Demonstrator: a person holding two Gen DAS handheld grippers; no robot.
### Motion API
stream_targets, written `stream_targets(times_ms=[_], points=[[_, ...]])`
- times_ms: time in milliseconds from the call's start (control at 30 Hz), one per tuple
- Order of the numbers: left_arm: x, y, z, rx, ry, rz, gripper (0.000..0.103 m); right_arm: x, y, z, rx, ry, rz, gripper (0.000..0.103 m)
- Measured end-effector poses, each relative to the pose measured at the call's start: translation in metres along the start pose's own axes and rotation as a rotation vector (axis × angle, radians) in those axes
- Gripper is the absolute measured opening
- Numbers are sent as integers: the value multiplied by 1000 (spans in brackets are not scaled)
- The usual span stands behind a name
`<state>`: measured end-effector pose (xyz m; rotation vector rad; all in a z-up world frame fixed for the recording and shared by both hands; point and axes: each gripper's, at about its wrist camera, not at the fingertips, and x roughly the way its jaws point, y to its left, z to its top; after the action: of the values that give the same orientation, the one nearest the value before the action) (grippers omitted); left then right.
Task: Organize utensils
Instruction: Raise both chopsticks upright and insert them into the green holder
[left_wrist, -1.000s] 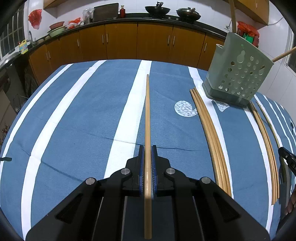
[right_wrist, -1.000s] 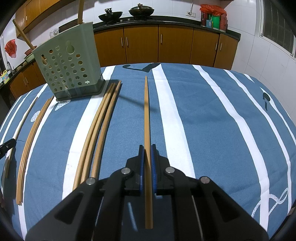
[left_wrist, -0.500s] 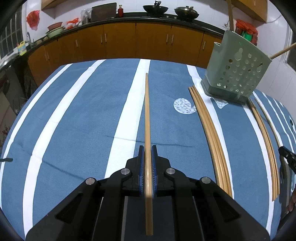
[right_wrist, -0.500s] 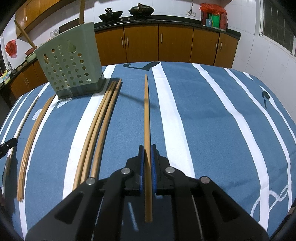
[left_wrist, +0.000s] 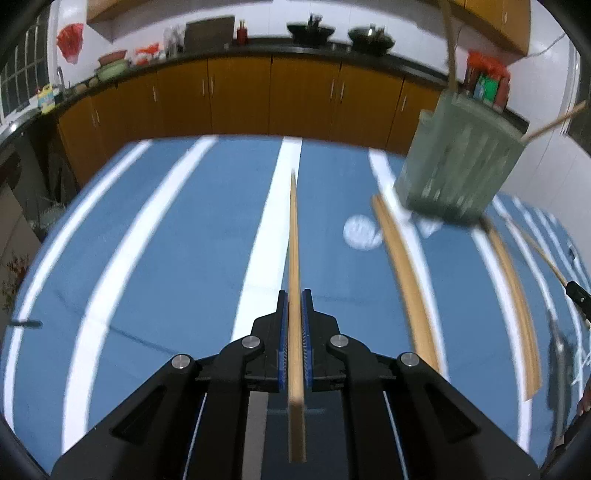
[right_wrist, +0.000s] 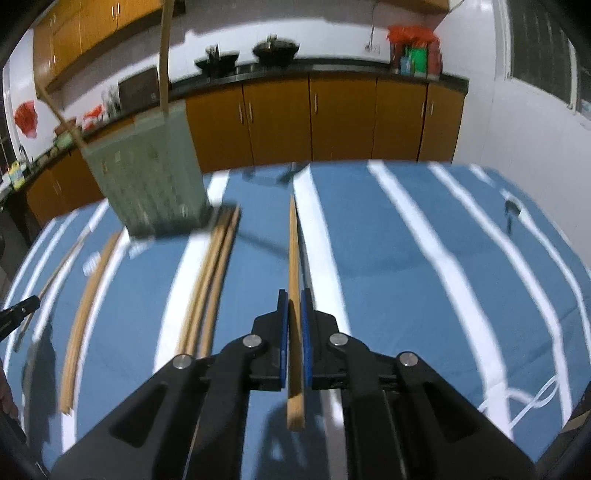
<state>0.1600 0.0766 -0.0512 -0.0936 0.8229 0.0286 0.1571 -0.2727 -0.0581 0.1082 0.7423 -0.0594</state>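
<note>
The left gripper is clamped on one chopstick, which runs straight ahead between the blue pads and hangs above the blue, white-striped tabletop. The right gripper is clamped on a second chopstick in the same way, its tip stretching toward the far edge of the cloth.

To the left of the left gripper the cloth is bare out to its rounded edge. To the right of the right gripper the cloth is likewise bare, with a white wall beyond its edge. Past the far edge stands a row of brown cabinets.

The green perforated holder stands near the far edge, between the two grippers. Two sticks rise out of it, one upright and one leaning outward.

Loose chopsticks lie on the cloth in lines running from the holder's base toward the cameras. One bundle lies just beside the holder; it looks like three, though blur makes the count unsure. A second bundle lies further out; its count cannot be told. A single thin stick lies beyond that.
</note>
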Motion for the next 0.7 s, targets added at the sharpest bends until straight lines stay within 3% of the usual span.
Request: stream_targets(times_ms=[300, 500, 700], points=[[-69, -2, 54, -14, -225, -57, 8, -51, -9, 49, 33, -205, 8, 8], [-78, -7, 76, -13, -269, -72, 8, -61, -12, 66, 48, -247, 26, 8], [-106, -25, 100, 15, -345, -132, 8, -100, -2, 96, 48, -340, 141, 8]])
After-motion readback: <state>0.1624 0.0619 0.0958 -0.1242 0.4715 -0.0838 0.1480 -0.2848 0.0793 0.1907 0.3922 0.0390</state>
